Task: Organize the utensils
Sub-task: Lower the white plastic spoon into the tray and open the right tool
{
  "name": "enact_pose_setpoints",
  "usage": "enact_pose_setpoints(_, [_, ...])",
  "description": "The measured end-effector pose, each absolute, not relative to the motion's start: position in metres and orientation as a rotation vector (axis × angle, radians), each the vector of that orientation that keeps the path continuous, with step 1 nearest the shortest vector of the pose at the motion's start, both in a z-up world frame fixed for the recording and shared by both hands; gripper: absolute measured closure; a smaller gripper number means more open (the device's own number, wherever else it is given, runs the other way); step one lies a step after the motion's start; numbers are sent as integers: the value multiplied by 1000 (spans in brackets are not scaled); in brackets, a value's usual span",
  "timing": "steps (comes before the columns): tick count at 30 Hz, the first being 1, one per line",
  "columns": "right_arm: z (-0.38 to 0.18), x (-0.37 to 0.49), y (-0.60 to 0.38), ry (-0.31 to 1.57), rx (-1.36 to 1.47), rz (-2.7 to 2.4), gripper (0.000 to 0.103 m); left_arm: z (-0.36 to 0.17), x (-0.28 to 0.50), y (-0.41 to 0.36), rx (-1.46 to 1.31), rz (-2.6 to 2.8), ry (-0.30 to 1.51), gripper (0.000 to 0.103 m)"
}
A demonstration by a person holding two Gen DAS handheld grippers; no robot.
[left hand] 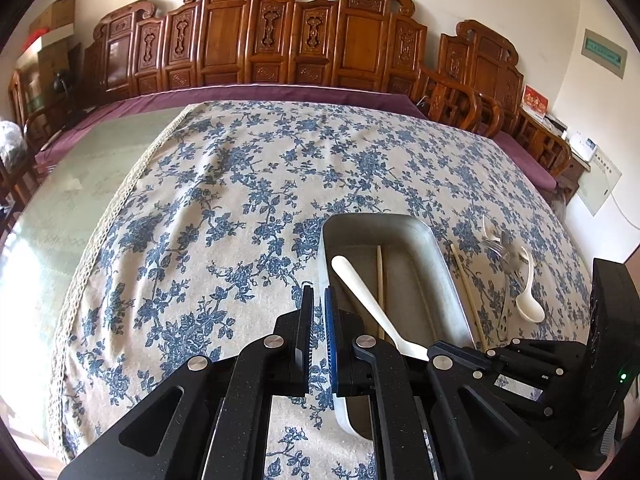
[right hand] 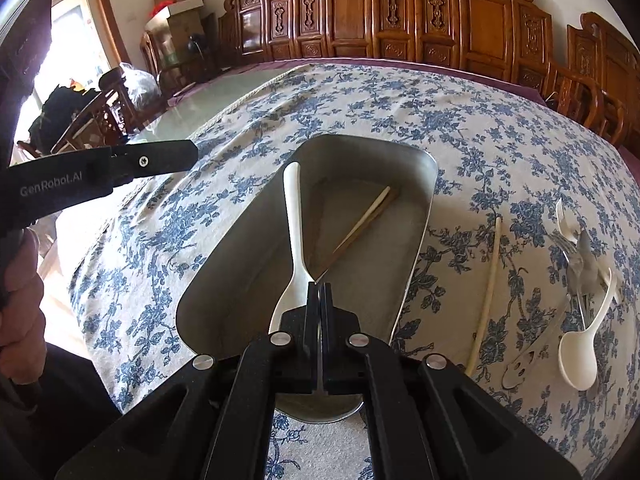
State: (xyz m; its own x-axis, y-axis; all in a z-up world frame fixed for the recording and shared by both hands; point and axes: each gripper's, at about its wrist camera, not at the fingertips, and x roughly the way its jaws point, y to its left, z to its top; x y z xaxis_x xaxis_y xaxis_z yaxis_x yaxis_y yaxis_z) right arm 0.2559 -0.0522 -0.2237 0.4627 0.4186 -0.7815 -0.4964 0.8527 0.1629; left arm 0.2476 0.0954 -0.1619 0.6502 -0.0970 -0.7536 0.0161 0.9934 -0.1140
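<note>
Presently catalogued, worktop (left hand: 240, 184) under a blue floral tablecloth:

1. Metal tray (left hand: 436, 256), rectangular with rounded corners, at 3 o'clock of the left gripper (left hand: 319, 300) and directly beneath the right gripper (right hand: 320, 292).
2. White plastic spoon (right hand: 294, 232), in the tray; its handle points to 12 o'clock in the right wrist view, its bowl end tucked behind the right gripper's fingers. Whether the fingers touch it cannot be told.
3. Chopstick (right hand: 362, 222), pale, lying on the tray floor, running from 1 o'clock down toward the right gripper.
4. Second chopstick (right hand: 486, 292), on the cloth just beside the tray's right wall.
5. Loose utensil pile at 3 o'clock of the tray: white fork (right hand: 566, 220), metal fork (right hand: 576, 268), second white spoon (right hand: 580, 356), and a metal piece with holes (right hand: 524, 368), overlapping one another.
6. Left gripper: fingers slightly parted with a narrow gap, holding nothing, hovering over the cloth beside the tray's left wall.
7. Right gripper: fingers pressed almost together on a thin flat metal utensil (right hand: 320, 360), only its edge visible.
</note>
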Motion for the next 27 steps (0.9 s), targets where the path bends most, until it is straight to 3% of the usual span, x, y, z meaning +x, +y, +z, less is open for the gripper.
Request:
enact_pose_setpoints(12, [-214, 252, -71, 904, -23, 604, 99, -164, 248, 89, -92, -75, 859, 99])
enact_pose_setpoints(27, [-179, 242, -186, 798, -82, 448, 99, -158, 246, 25, -27, -177, 842, 98])
